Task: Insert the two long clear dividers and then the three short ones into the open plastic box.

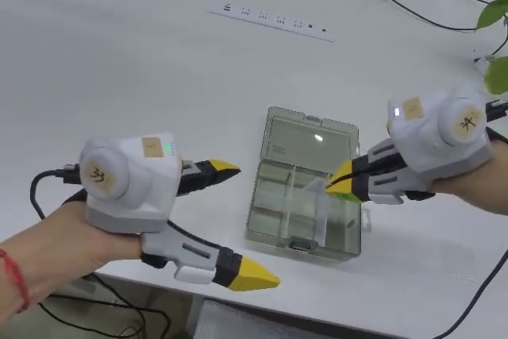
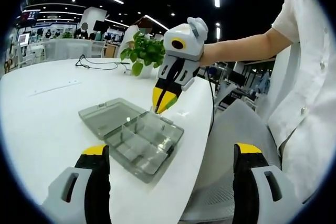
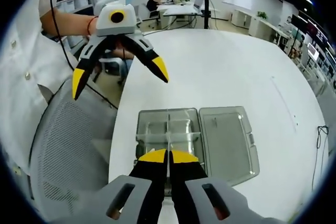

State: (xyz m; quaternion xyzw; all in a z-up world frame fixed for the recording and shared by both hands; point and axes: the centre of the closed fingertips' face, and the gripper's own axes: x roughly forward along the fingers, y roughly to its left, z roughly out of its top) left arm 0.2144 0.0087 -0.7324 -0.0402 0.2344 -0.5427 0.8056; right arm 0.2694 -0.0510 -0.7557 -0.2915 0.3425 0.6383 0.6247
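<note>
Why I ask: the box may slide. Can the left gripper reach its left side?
Probably yes: the left gripper hangs open beside the plastic box, bare table between; the right gripper, shut on a clear divider, is at the opposite side.

Left gripper [image 1: 242, 224] gapes wide; right gripper [image 1: 343, 180] is pinched closed.

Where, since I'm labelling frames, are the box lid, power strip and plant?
box lid [image 1: 311, 142], head view, centre of panel
power strip [image 1: 274, 21], head view, middle of top
plant [image 2: 143, 52], left gripper view, leaves
</note>
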